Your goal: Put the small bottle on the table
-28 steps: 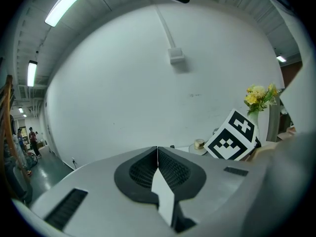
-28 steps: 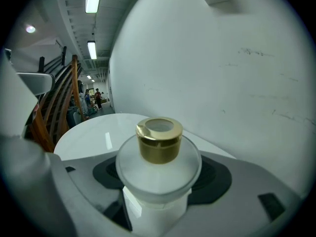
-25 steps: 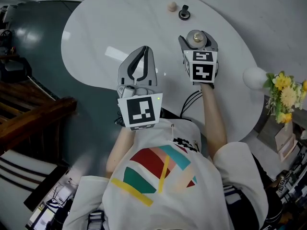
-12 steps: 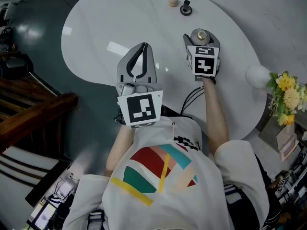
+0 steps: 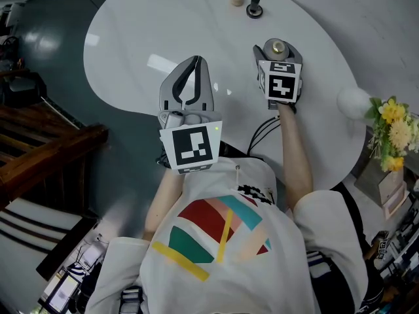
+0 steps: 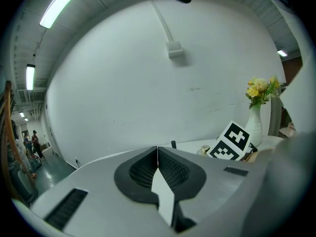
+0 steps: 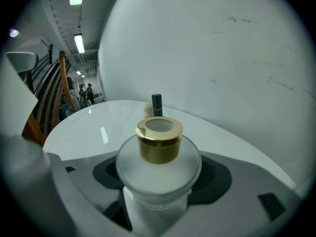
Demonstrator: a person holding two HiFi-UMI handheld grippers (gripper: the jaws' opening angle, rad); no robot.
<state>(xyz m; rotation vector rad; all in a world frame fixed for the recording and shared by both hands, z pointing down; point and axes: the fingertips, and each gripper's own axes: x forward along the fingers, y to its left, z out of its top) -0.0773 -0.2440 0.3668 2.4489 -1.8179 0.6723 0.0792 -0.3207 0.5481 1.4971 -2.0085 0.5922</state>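
Observation:
The small bottle (image 5: 278, 46) is frosted white with a gold neck (image 7: 159, 139) and no cap. It stands upright between the jaws of my right gripper (image 5: 277, 51), which is shut on its body (image 7: 159, 169) over the white table (image 5: 163, 31), right of centre. Its base is hidden, so I cannot tell whether it touches the tabletop. My left gripper (image 5: 194, 60) hovers at the table's near edge, shut with nothing between its jaws (image 6: 157, 149).
A black cap-like piece (image 5: 254, 8) (image 7: 156, 104) and a beige ball (image 5: 236, 0) (image 7: 147, 109) lie at the table's far side. A white vase (image 6: 254, 127) of yellow flowers (image 5: 393, 129) stands at the right edge. A wooden rail (image 5: 39, 156) runs at the left.
My right gripper has drifted slightly right and away with the bottle still in it. The left gripper has barely moved.

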